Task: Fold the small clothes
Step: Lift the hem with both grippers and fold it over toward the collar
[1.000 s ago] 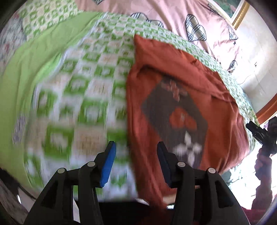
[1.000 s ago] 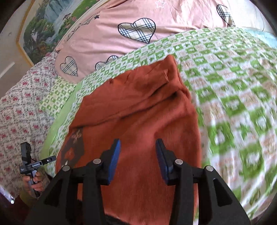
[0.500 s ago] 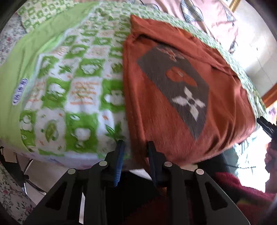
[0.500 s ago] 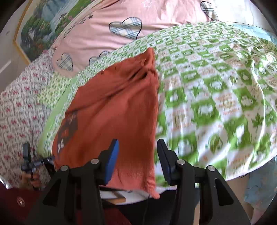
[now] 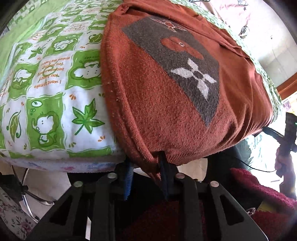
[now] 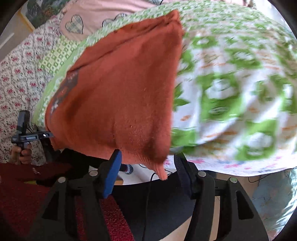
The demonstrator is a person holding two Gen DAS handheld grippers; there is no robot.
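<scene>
Rust-orange sweater lies on the bed's green-checked quilt, hem overhanging its edge. Left gripper: jaws, just closing, pinch one hem corner. Right gripper: jaws apart, closing, straddling the other corner.

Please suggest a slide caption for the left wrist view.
Left tongs pinching the hem corner of the rust sweater on a green-patterned quilt.

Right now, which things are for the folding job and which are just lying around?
For the job:
- rust-orange sweater
- left hand-held gripper, closing on its hem
- right hand-held gripper, open at the other corner

Just there:
- green patterned quilt
- pink heart bedding
</scene>
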